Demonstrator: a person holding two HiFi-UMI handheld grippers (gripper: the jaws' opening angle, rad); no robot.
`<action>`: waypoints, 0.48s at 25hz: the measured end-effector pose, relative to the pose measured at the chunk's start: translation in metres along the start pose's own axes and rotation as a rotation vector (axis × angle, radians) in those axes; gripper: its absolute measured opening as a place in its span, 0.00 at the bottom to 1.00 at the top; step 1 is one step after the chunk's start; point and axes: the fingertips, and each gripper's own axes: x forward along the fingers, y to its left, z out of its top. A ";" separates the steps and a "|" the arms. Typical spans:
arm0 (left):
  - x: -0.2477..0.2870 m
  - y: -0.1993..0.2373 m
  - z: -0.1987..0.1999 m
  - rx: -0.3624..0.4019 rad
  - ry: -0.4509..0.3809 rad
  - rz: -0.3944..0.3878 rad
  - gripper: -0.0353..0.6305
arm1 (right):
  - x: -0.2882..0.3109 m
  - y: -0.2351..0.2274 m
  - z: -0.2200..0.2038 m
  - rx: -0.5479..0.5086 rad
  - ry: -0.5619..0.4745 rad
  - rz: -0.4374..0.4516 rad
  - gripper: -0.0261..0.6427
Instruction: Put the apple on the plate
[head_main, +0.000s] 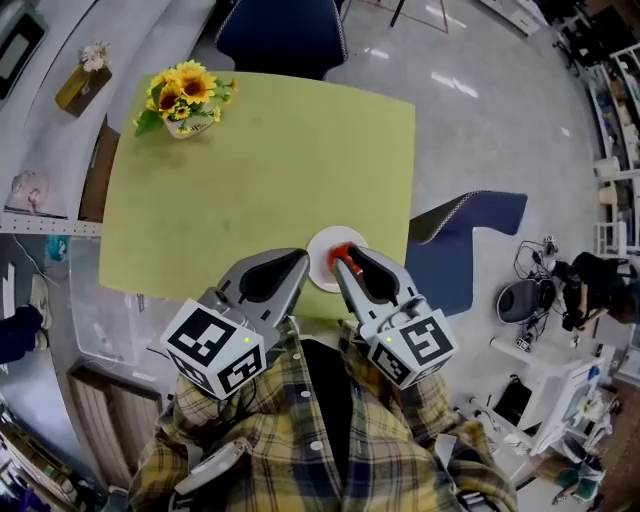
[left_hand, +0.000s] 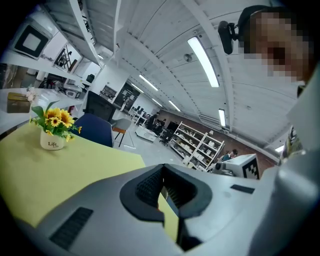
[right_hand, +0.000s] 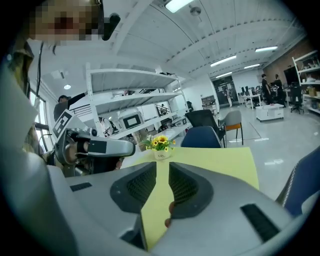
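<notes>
Apple (head_main: 340, 250) sits on plate (head_main: 320, 272). Right gripper (head_main: 346, 268) released, left gripper (head_main: 299, 259) clenched empty. Back off straight, without nudging the apple.

Half-hidden apple (head_main: 341, 249)
The right hand-held gripper (head_main: 340, 264) covered most of the apple and part of the plate (head_main: 319, 270) from above.

The right gripper (right_hand: 162, 167) had its fingers (right_hand: 186, 186) a narrow gap apart, yellow-green table (right_hand: 220, 160) showing between them. A sliver of apple (right_hand: 170, 207) peeked beside one finger; a sunflower pot (right_hand: 160, 146) stood at the table's far end.
</notes>
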 end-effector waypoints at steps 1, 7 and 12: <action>0.000 -0.003 0.003 0.005 -0.004 -0.006 0.06 | -0.003 0.002 0.007 -0.014 -0.016 -0.004 0.13; 0.002 -0.016 0.014 0.025 -0.027 -0.042 0.06 | -0.019 0.008 0.035 -0.078 -0.077 -0.025 0.04; -0.002 -0.016 0.021 0.032 -0.035 -0.046 0.06 | -0.019 0.012 0.044 -0.121 -0.085 -0.044 0.03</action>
